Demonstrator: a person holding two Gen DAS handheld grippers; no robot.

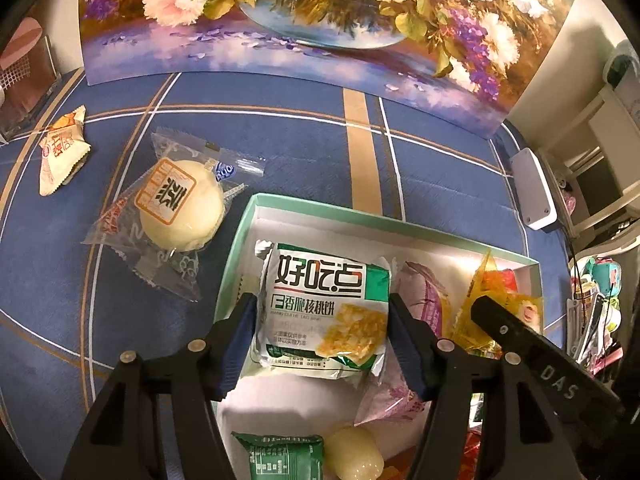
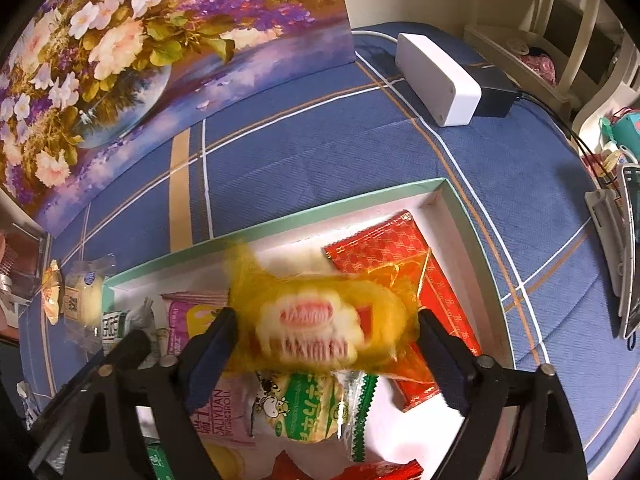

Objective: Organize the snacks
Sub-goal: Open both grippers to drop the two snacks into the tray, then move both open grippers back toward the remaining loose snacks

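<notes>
The left tongs (image 1: 322,344) hang over the left part of the mint-rimmed box (image 1: 236,248), with a white and green walnut-biscuit packet (image 1: 326,312) between the 2 blue pads (image 1: 236,344). The pads stand right at the packet's 2 sides; I cannot tell whether they press it or have let go. The packet lies over other snacks inside the box: a pale pink roll wrapper (image 1: 424,300) to its right, a small green packet (image 1: 280,456) and a pale round cake (image 1: 352,454) nearer the camera.

The right tongs (image 2: 326,340) are over the middle of the same box (image 2: 460,208), jaws spread wide. A yellow wrapped cake (image 2: 320,320) sits between them, blurred, and the pads do not appear to press on it, so it reads as released. Beneath it lie a red patterned packet (image 2: 384,248), a green and white milk-biscuit packet (image 2: 304,412) and the pink roll wrapper (image 2: 220,408).

Outside the box, on the blue checked cloth (image 1: 280,152) of the desk, 2 snacks lie to the left: a round pastry in clear wrap (image 1: 176,208) just beside the box, and a small orange and white packet (image 1: 62,152) farther left. A flower painting (image 1: 300,20) stands along the far edge, and a white box-shaped device (image 2: 436,80) sits at the far right.
</notes>
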